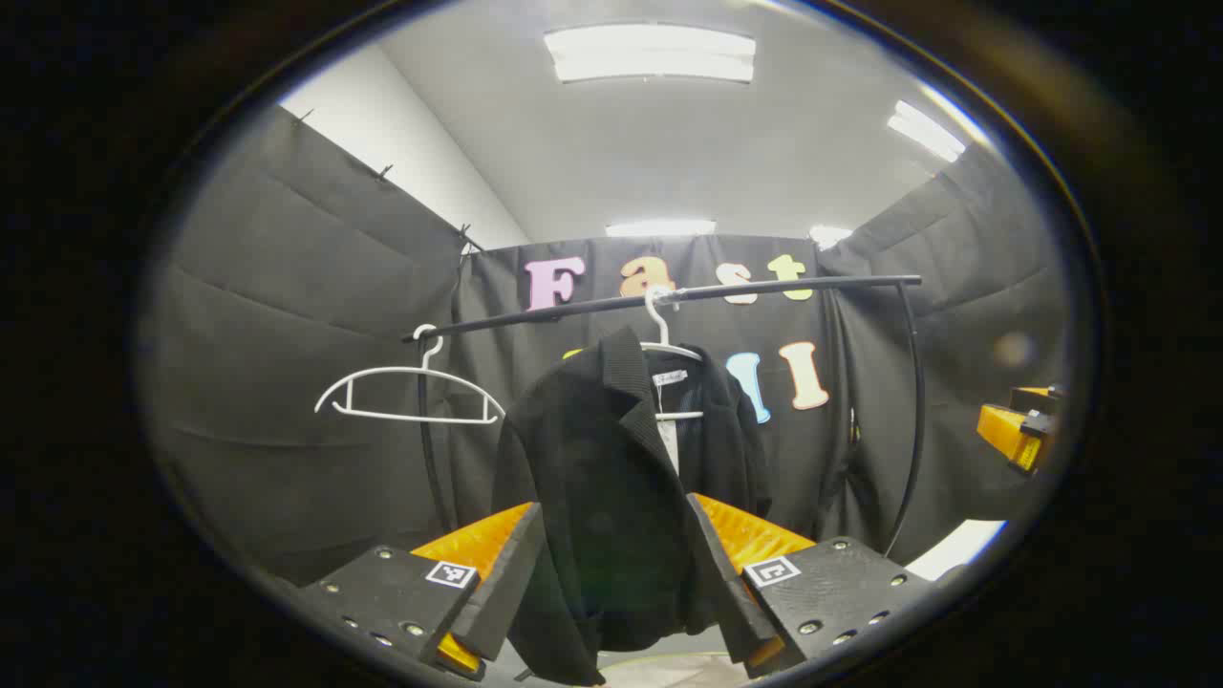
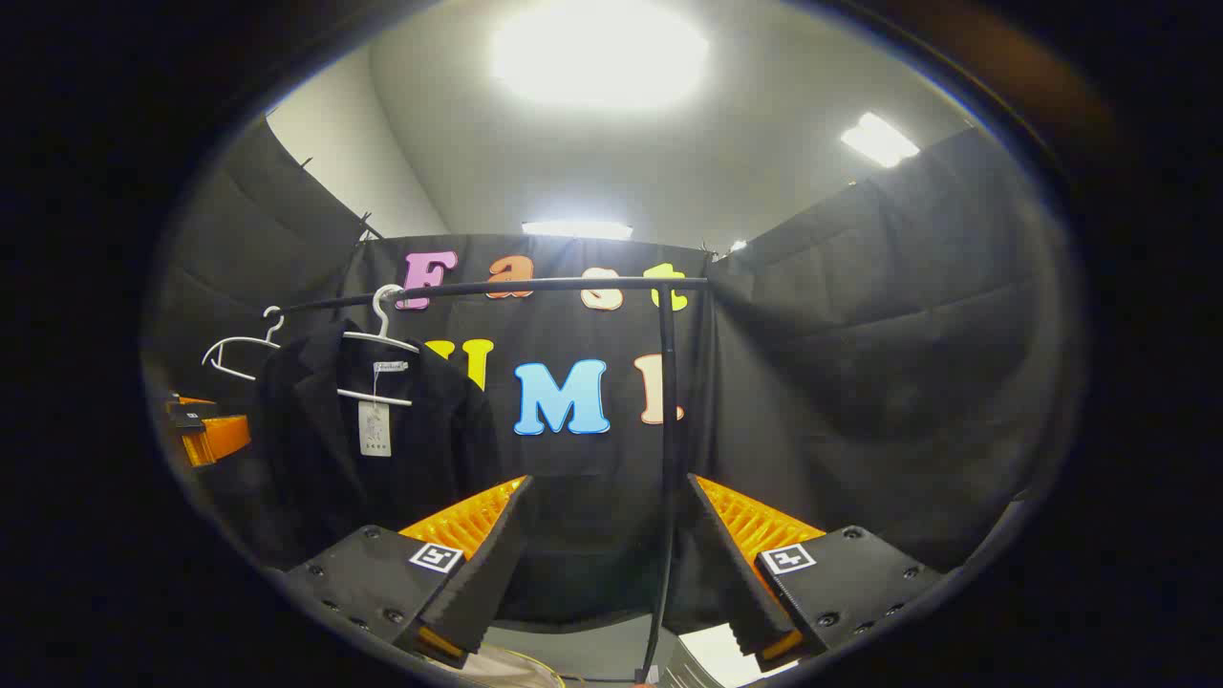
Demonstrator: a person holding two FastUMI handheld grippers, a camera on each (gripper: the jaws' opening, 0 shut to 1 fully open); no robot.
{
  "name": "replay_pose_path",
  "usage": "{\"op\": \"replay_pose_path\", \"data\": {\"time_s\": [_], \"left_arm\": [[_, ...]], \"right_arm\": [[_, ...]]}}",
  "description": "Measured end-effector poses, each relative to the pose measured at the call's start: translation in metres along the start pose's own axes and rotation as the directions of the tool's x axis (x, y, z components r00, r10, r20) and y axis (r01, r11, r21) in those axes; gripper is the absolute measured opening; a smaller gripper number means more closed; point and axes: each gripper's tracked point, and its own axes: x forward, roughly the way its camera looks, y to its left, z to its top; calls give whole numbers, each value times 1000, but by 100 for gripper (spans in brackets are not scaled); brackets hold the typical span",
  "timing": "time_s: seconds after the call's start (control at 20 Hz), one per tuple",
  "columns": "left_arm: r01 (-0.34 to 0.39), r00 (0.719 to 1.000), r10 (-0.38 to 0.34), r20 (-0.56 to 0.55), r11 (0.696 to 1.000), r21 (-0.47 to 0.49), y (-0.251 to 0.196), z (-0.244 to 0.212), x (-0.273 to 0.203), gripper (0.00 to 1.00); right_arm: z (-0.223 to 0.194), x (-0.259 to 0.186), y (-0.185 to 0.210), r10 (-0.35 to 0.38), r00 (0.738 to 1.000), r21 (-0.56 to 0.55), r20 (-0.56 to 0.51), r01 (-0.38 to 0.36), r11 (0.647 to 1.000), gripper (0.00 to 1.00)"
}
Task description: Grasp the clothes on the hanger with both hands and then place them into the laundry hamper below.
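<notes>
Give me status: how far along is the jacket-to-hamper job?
Done: nothing yet. The black jacket hangs on its white hanger on the rail. In hand: the left hand-held gripper is open and lined up with the jacket, not gripping it; the right hand-held gripper is open, with the jacket off to its left. Left: grasp with both, pull it off the hanger, lower it into the hamper.

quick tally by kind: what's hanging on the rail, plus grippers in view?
White hangers: 2, one bare and one carrying the jacket
Black jackets: 1
Grippers: 2, left gripper and right gripper, both open and clear of the jacket
Total: 5, not counting the rail
</notes>
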Motion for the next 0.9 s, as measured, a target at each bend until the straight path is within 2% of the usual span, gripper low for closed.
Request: {"op": "replay_pose_path", "data": {"time_s": [0.65, 0.9], "left_arm": [[-6, 1000, 6, -14, 1000, -2, 11, -8, 4, 85], [-4, 1000, 4, -5, 1000, -5, 18, -7, 15, 85]], "right_arm": [[-7, -1, 4, 2, 1000, -9, -23, -2, 1000, 97], [-7, 9, 21, 22, 999, -9, -32, -22, 1000, 96]]}}
